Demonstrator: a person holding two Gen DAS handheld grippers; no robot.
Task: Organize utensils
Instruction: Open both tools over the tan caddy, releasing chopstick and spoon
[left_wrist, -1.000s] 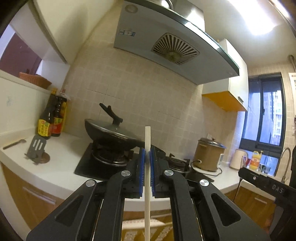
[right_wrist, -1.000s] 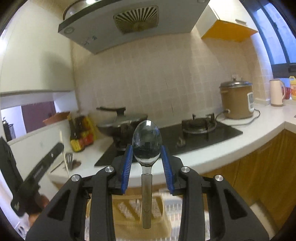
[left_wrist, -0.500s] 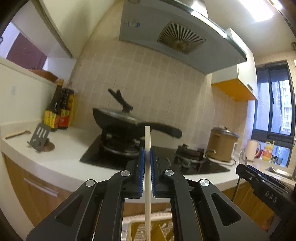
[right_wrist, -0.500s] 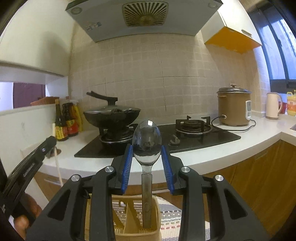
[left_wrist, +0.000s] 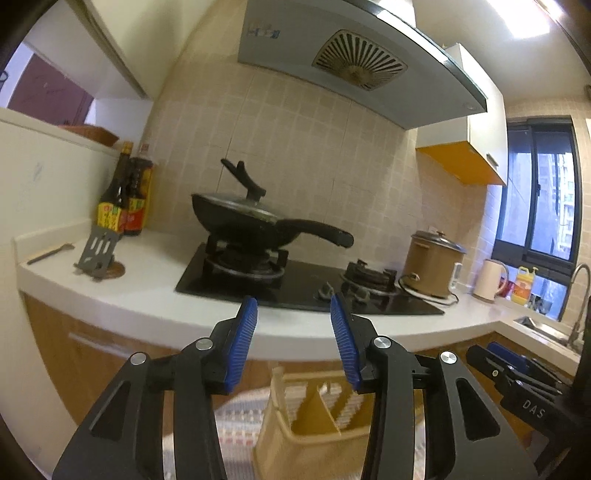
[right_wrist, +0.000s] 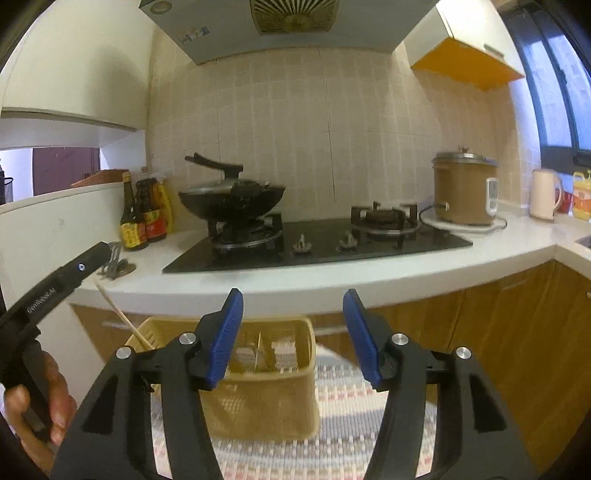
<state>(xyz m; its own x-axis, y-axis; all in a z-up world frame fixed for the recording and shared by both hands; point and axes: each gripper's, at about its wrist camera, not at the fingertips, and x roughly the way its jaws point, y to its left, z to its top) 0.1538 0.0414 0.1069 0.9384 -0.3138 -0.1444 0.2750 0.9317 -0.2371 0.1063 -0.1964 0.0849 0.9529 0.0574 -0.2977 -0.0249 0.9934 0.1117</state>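
Both hand-held grippers are over the yellow basket (right_wrist: 258, 384) on the striped floor mat (right_wrist: 332, 435), in front of the tabletop (right_wrist: 369, 280) edge. Left hand-held gripper (left_wrist: 293, 343): jaws have just been opening, blue pads apart, nothing between them. Right hand-held gripper (right_wrist: 291, 332): jaws have likewise just been opening, gap empty. Right view shows a pale chopstick (right_wrist: 122, 314) leaning out of the basket's left compartment, top tilted toward the left hand (right_wrist: 44, 398). No spoon can be made out; a faint blurred streak at the basket's right rim is too smeared to name. Judgement: release step, both items let go into the basket. To do it well: keep pads fully clear before lifting, withdraw straight up so neither finger snags the rim or the leaning chopstick, and check that the contents sit inside the divider (left_wrist: 317, 406) rather than propped on the edge. Light plastic basket likely tips if knocked.
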